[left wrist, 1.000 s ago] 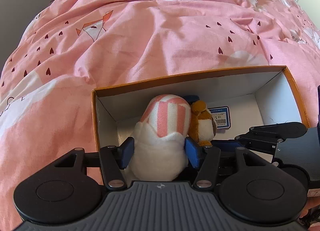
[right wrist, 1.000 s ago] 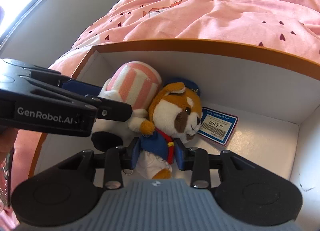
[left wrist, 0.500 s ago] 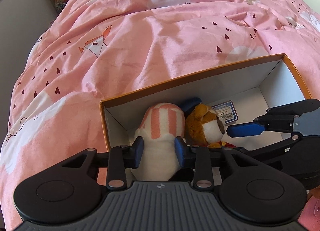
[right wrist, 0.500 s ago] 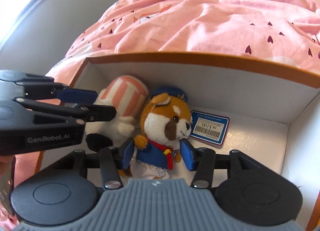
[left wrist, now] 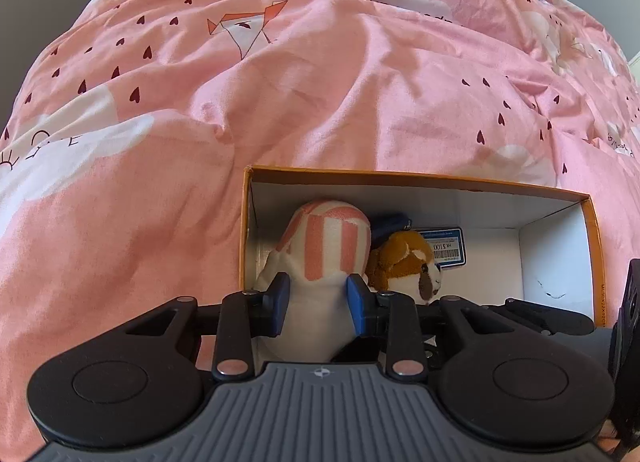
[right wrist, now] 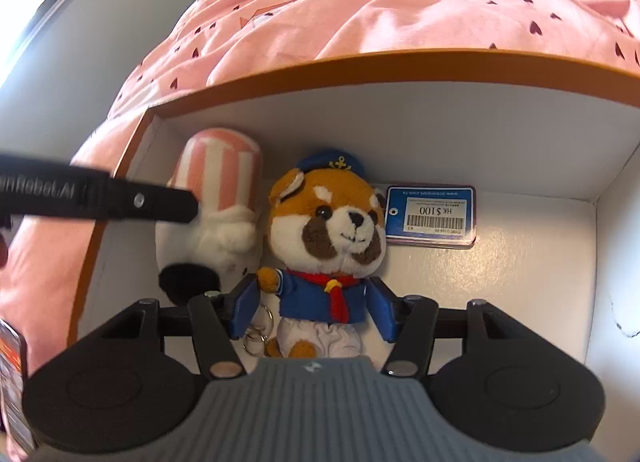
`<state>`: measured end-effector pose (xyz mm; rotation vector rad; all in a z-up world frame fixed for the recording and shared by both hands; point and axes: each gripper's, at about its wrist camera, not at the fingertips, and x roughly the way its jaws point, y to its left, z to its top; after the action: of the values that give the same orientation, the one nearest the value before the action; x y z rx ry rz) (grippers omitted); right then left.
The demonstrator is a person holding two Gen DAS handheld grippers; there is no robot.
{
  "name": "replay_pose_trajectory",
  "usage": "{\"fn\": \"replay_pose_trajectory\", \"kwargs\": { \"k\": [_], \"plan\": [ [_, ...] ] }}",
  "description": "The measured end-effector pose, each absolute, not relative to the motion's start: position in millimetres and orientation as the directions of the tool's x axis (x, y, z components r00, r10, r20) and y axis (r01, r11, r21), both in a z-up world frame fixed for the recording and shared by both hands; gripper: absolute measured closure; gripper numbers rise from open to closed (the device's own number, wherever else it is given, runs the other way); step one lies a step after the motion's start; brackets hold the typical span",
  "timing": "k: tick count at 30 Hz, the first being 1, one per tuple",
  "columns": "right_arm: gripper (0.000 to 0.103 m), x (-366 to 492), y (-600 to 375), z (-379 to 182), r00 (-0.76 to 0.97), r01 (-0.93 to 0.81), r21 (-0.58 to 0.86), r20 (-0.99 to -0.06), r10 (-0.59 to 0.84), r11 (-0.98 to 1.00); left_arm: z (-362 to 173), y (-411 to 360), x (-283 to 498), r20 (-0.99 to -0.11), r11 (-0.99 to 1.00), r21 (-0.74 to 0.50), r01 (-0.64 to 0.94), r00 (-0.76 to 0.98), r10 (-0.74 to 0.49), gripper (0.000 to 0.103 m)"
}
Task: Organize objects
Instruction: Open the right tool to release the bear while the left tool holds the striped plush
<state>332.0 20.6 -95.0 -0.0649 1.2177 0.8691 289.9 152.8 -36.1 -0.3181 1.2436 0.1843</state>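
Observation:
An orange-rimmed white box (left wrist: 416, 175) (right wrist: 360, 69) lies on a pink bedspread. In it, at the left, lies a white plush with a pink-striped cap (left wrist: 326, 238) (right wrist: 218, 181). My left gripper (left wrist: 318, 300) is shut on its white body. Beside it lies a brown sailor dog plush (right wrist: 332, 221) (left wrist: 408, 262) with a blue cap and red scarf. My right gripper (right wrist: 312, 308) is open, its blue pads on either side of the dog's blue jacket, apart from it. A blue price tag (right wrist: 432, 215) (left wrist: 446, 248) lies by the dog's head.
The pink heart-print bedspread (left wrist: 280, 81) surrounds the box. The right half of the box floor (right wrist: 500, 294) is bare white card. A grey wall (right wrist: 80, 41) and a window corner stand at the left in the right wrist view.
My right gripper has let go of the dog plush, opened wide and drawn back a little. My left gripper has closed tighter on the striped plush; its camera view has shifted left.

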Motion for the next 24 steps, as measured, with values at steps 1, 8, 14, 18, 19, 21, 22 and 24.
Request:
{"fn": "replay_pose_trajectory", "kwargs": {
  "k": [1, 8, 14, 18, 19, 21, 22, 24],
  "plan": [
    [0.044, 329, 23, -94, 0.083, -0.627, 0.375, -0.839, 0.537, 0.682, -36, 152, 292, -0.948, 0.94, -0.151, -0.305, 0.316, -0.049, 0.075],
    [0.061, 326, 28, -91, 0.101, -0.672, 0.324, -0.85, 0.516, 0.666, -34, 146, 296, -0.928, 0.96, -0.144, -0.239, 0.37, -0.047, 0.078],
    [0.063, 349, 1, -97, 0.011, -0.545, 0.482, -0.814, 0.581, 0.686, -19, 110, 268, -0.904, 0.994, -0.006, 0.106, 0.423, -0.051, 0.069],
    [0.063, 354, -4, -98, -0.01, -0.513, 0.516, -0.803, 0.596, 0.686, -21, 81, 246, -0.9, 0.953, 0.086, 0.291, 0.433, -0.052, 0.059],
    [0.063, 354, -5, -98, -0.013, -0.511, 0.518, -0.802, 0.597, 0.686, -23, 74, 241, -0.899, 0.938, 0.108, 0.33, 0.435, -0.05, 0.057],
    [0.063, 355, -6, -98, -0.018, -0.503, 0.525, -0.8, 0.599, 0.686, -29, 63, 235, -0.898, 0.909, 0.142, 0.393, 0.437, -0.049, 0.057],
    [0.063, 355, -7, -98, -0.022, -0.498, 0.529, -0.799, 0.601, 0.687, -34, 58, 231, -0.898, 0.892, 0.158, 0.424, 0.437, -0.049, 0.057],
    [0.063, 357, -8, -99, -0.028, -0.485, 0.539, -0.797, 0.604, 0.689, -43, 49, 229, -0.899, 0.863, 0.186, 0.47, 0.435, -0.043, 0.058]
  ]
}}
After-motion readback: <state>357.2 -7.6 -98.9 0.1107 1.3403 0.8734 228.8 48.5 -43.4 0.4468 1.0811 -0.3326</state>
